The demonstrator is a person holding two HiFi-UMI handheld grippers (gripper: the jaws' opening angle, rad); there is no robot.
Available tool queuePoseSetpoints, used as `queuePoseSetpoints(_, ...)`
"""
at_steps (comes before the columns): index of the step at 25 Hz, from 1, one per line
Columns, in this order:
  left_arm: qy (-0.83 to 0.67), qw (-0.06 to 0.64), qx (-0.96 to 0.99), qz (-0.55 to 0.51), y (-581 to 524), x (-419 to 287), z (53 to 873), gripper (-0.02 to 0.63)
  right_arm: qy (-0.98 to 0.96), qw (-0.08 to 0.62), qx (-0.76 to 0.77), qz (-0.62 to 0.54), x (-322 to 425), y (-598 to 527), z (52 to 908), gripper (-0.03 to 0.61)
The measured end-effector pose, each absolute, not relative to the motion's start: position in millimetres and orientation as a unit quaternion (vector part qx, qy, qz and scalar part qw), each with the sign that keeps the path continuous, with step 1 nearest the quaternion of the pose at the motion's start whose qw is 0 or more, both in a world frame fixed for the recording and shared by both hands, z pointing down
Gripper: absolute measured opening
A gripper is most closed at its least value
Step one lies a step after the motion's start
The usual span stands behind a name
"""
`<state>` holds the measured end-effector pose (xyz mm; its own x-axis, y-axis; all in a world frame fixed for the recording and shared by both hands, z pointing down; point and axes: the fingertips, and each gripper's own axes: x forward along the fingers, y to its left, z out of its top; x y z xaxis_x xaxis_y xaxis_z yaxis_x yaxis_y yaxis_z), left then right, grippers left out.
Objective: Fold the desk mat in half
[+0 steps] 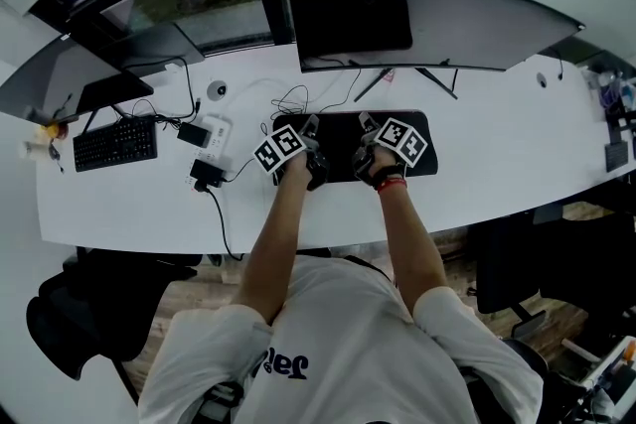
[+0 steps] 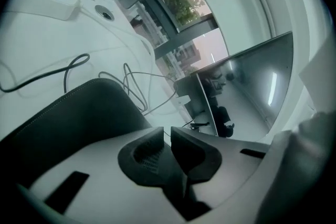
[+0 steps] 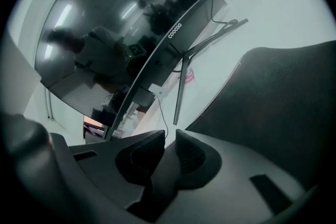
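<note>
The black desk mat (image 1: 338, 129) lies on the white desk (image 1: 497, 164) in front of the curved monitor. In the head view both grippers hover over it side by side, the left gripper (image 1: 311, 127) over its left part and the right gripper (image 1: 366, 124) near its middle. The left gripper (image 2: 167, 134) shows a narrow gap between its jaws with nothing in it; the mat's rounded, stitched corner (image 2: 79, 118) lies to its left. The right gripper (image 3: 170, 136) also stands slightly open and empty, with the mat's textured surface (image 3: 278, 97) to its right.
A wide curved monitor (image 1: 427, 25) stands behind the mat, its stand legs (image 1: 437, 79) reaching toward the mat's far edge. Loose cables (image 1: 298, 99) run past the mat's left corner to a white power strip (image 1: 214, 132). A keyboard (image 1: 114, 142) sits far left.
</note>
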<state>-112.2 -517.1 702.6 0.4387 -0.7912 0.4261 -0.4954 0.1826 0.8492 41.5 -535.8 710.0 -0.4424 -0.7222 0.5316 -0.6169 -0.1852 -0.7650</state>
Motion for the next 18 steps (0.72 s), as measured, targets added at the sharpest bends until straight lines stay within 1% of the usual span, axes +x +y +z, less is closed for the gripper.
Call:
queuePoseSetpoints(8, -0.521, 0.525, 0.667, -0.092, -497, -107, 676, 0.049, 0.674, 0.023, -0.520, -0.524, 36, -511, 687, 0.074)
queuePoseSetpoints(13, -0.522, 0.496, 0.690, -0.077, -478, -105, 658, 0.049, 0.687, 0.024, -0.515, -0.513, 34, -490, 672, 0.074)
queuePoseSetpoints(18, -0.525, 0.482, 0.698, -0.072, -457, -104, 647, 0.049, 0.703, 0.012, -0.519, -0.486, 39, -470, 659, 0.074)
